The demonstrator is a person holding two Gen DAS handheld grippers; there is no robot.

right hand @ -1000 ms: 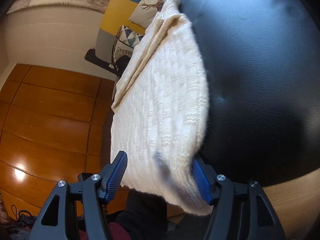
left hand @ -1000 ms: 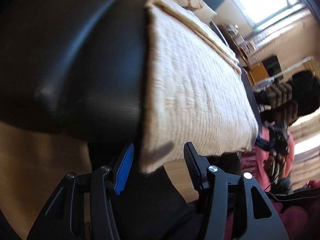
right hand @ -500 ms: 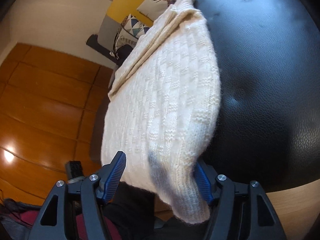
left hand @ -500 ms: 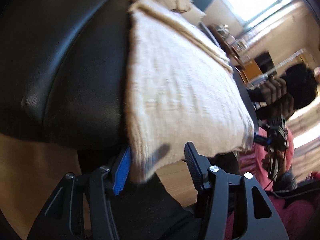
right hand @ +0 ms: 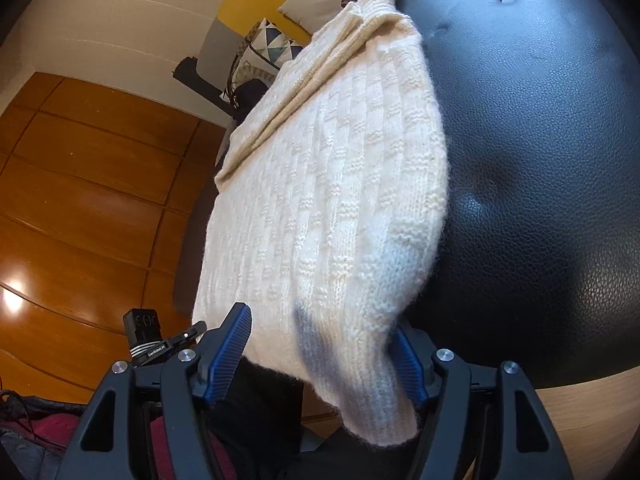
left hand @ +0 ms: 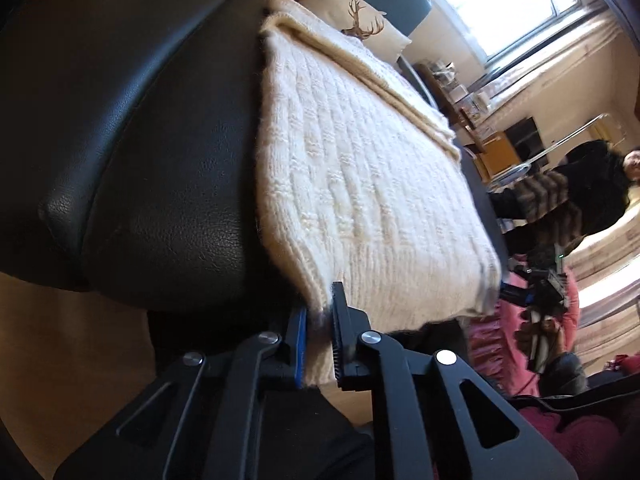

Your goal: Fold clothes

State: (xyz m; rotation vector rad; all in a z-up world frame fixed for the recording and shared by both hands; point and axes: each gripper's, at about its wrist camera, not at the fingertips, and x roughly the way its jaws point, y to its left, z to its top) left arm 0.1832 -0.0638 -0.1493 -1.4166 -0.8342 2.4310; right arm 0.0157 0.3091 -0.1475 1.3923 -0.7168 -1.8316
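A cream knitted sweater (left hand: 360,184) lies folded on a black leather seat (left hand: 132,140), its near hem hanging over the seat's front edge. My left gripper (left hand: 318,320) is shut on the hem's near left corner. In the right wrist view the same sweater (right hand: 332,208) fills the middle, and its other hem corner droops between the fingers of my right gripper (right hand: 320,344). That gripper stands open, its blue pads (right hand: 232,344) apart on either side of the cloth. The right gripper (left hand: 532,292) also shows small at the far hem corner in the left wrist view.
Cushions, one with a deer print (left hand: 360,24), sit behind the seat (right hand: 540,160). Wooden floor (right hand: 80,200) lies to the left in the right wrist view. A person in dark clothes (left hand: 580,192) stands by a window at the right of the left wrist view.
My left gripper has shut on the sweater's hem corner; it was open a second ago. The right gripper has stayed open around the other corner, moving slightly closer.
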